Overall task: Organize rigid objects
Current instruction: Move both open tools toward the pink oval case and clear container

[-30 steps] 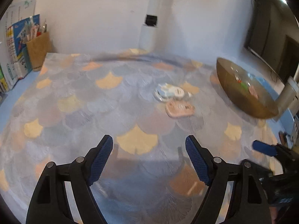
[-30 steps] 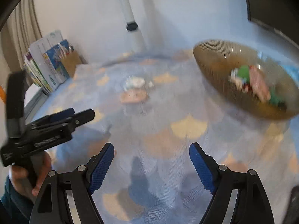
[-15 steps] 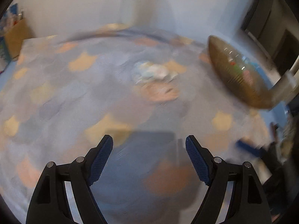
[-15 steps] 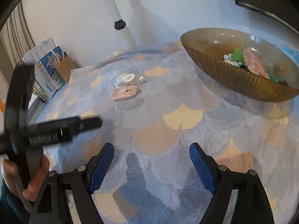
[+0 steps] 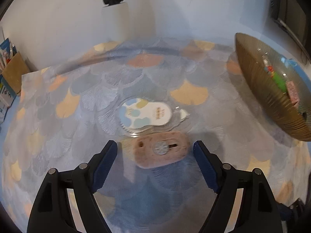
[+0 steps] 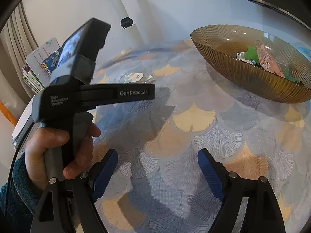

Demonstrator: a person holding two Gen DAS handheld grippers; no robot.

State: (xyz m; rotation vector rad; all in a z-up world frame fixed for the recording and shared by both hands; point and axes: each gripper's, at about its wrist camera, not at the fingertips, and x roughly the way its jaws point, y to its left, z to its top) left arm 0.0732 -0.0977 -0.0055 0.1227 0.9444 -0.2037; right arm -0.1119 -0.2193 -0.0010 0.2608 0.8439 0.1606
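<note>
Left gripper [image 5: 155, 151] wide and empty around flat pink oval plastic object [image 5: 160, 150] on fan-patterned tablecloth [image 5: 81, 104], just beside white blister pack [image 5: 144, 115]; right gripper [image 6: 157, 167] opening, empty, near ribbed amber glass bowl [image 6: 252, 73]

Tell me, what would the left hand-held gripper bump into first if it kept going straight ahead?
Probably the flat pink oval object with a round grey centre. It lies on the fan-patterned tablecloth just ahead of the open left hand-held gripper, though depth is hard to judge.
</note>
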